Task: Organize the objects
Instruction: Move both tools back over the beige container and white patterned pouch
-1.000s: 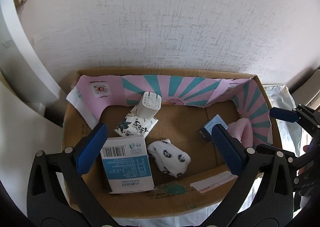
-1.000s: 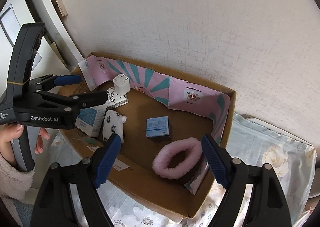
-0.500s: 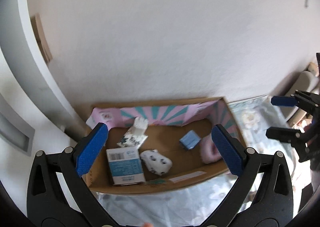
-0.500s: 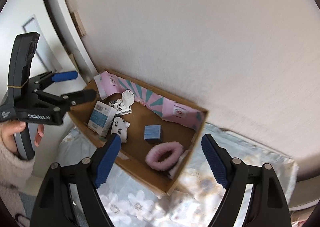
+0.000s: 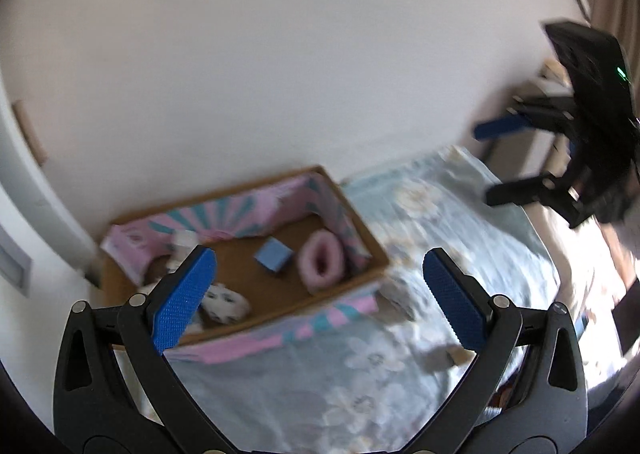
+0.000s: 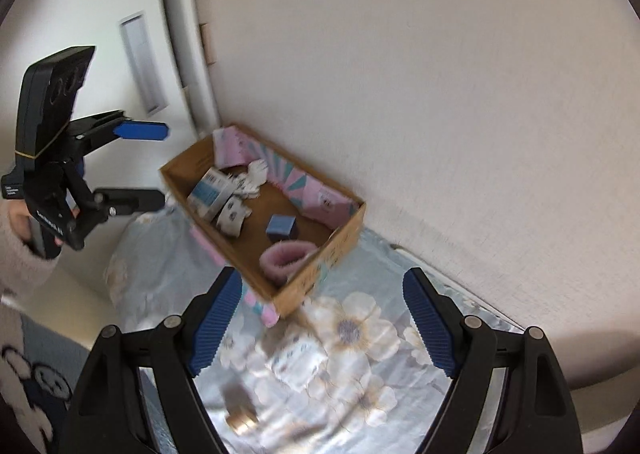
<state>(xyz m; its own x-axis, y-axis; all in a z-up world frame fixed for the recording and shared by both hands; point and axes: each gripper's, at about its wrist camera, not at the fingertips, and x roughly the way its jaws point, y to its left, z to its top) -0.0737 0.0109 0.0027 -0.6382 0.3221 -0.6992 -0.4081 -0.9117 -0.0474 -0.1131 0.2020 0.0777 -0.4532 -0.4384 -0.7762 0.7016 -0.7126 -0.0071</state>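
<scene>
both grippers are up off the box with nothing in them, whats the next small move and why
Probably bring the right gripper down to the small brass-coloured object lying loose on the floral sheet. Both grippers are open and empty, and the cardboard box already holds the pink scrunchie and small blue box.

Both grippers (image 5: 320,294) (image 6: 320,324) are black with ribbed blue pads (image 5: 182,300) and silver screws. The left has white lettering. A fuzzy pale sleeve (image 6: 20,250) shows.

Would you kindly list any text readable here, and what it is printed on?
None can be read.
Black left gripper: white lettering on its body, blurred.
Blue-and-white carton in the cardboard box: print too small.
Pink liner: round logos, illegible.
</scene>
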